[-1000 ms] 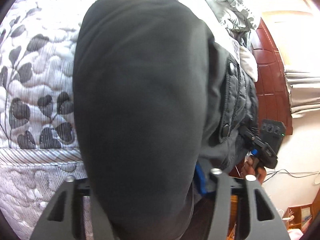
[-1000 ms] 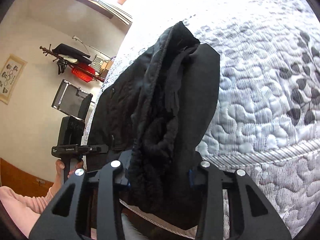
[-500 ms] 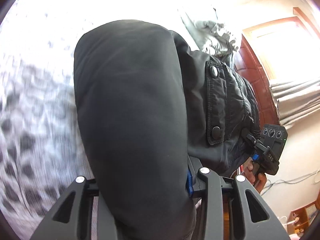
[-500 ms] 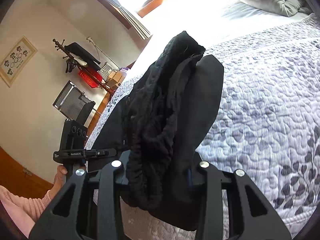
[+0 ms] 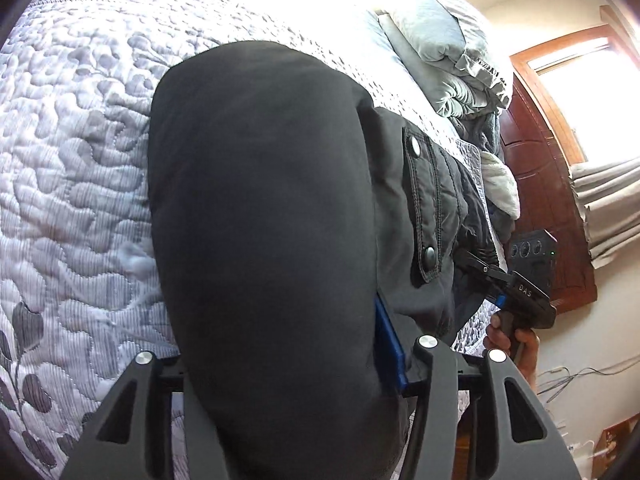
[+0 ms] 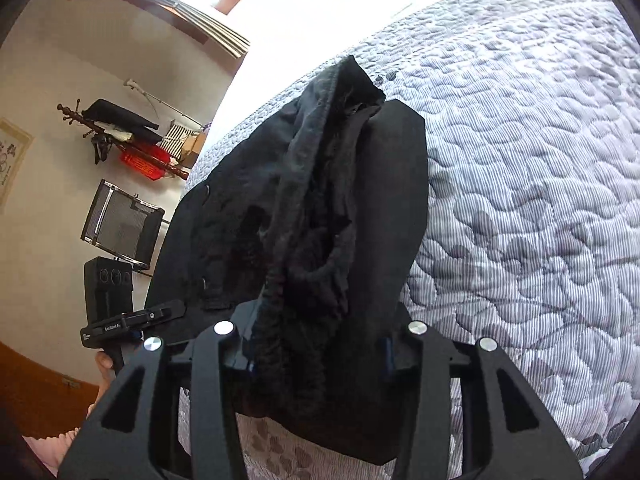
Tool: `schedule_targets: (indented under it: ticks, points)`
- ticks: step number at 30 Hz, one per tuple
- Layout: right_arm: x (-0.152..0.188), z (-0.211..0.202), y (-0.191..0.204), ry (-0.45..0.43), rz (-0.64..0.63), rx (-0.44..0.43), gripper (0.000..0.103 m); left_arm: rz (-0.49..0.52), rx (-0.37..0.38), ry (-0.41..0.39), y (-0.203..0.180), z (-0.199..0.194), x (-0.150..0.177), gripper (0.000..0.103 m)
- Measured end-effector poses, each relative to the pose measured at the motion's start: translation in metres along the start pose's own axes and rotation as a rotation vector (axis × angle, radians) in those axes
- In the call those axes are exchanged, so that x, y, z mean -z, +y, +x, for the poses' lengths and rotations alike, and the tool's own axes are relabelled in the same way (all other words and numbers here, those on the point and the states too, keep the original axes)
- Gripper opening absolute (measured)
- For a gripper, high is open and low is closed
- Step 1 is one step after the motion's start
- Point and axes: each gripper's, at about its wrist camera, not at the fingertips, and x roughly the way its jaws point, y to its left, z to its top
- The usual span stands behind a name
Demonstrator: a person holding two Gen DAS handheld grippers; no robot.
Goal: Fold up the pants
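Barely started, I'd say: both the left gripper (image 5: 280,364) and right gripper (image 6: 320,336) have their jaws clamped on the black pants (image 5: 260,220), held bunched up above the bed (image 5: 80,160). No neat fold yet.

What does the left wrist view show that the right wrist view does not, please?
Only the left wrist view shows the pillows, the wooden door and the snap flap. Only the right shows the coat rack and the waistband. Both share the pants, gripped in each gripper, over the quilt.
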Motion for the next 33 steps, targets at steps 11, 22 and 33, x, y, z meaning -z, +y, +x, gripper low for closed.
schedule_targets:
  ticks: [11, 22, 33]
  points:
    - [0.020, -0.010, 0.004, -0.056, 0.001, 0.214, 0.083, -0.048, -0.178, -0.049, 0.007, -0.022, 0.028, 0.095]
    - [0.106, -0.042, 0.106, -0.205, -0.226, 0.600, 0.098, 0.128, -0.500, -0.246, -0.064, -0.072, 0.093, 0.099]
    - [0.136, -0.075, 0.143, -0.195, -0.225, 0.566, 0.098, 0.232, -0.601, -0.281, -0.112, -0.084, 0.127, 0.099]
